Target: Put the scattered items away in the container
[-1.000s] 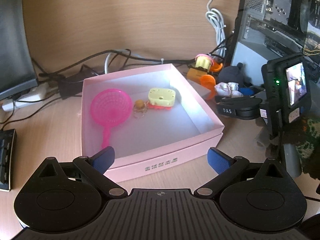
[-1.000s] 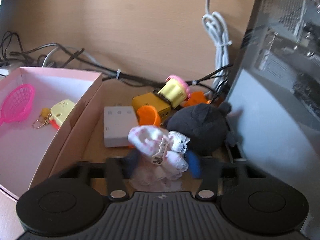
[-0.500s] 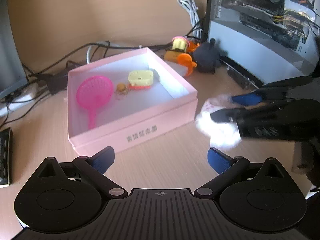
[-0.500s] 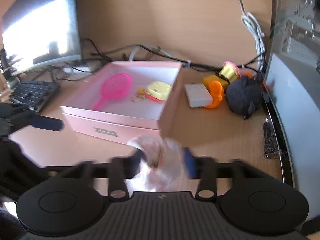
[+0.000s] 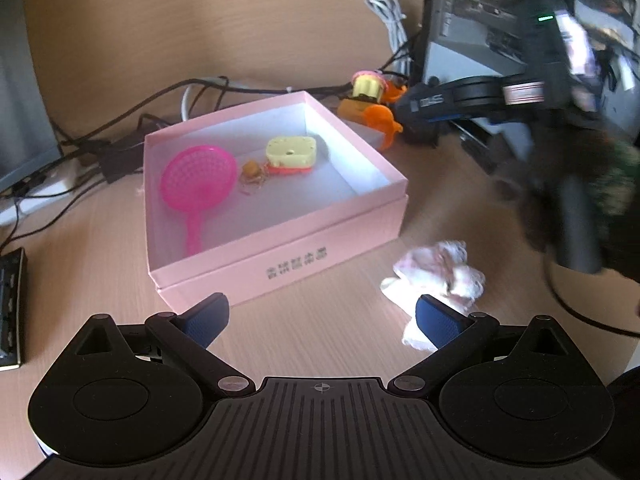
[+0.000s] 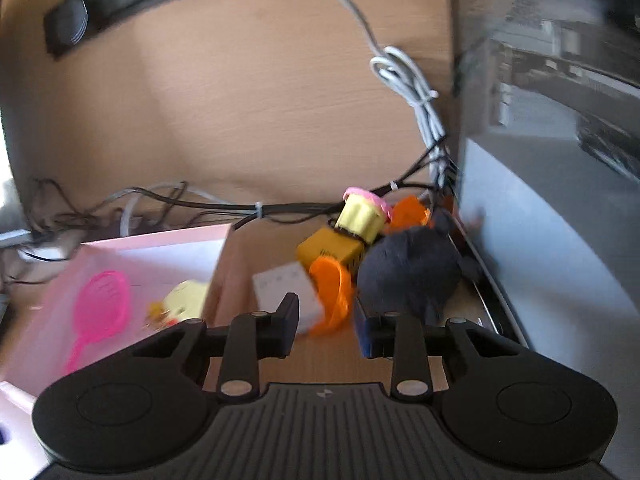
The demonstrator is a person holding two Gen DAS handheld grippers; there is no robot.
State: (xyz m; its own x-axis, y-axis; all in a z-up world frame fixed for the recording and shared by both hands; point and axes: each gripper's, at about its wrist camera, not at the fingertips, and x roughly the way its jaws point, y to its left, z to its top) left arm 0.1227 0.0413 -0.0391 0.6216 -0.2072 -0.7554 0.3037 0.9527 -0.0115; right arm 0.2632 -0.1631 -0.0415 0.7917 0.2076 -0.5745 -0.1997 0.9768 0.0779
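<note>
While the pink box [image 5: 276,236] sits mid-surface, the crumpled white-and-pink cloth [image 5: 436,276] (frilly, no clear long axis) lies on the surface just off its near right corner. Left tongs [image 5: 322,316] gape wide, empty; right tongs [image 6: 326,326], partly open, hold nothing.

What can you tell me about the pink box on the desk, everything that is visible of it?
The pink box is a shallow, square, open container that looks like cardboard, white inside, with small printed characters on its near wall. It sits flat on the wooden desk, no gripper touching it. Inside lie a pink strainer, a yellow cheese-shaped toy and a small keyring charm. A crumpled white-pink cloth lies outside, near its front right corner.
</note>
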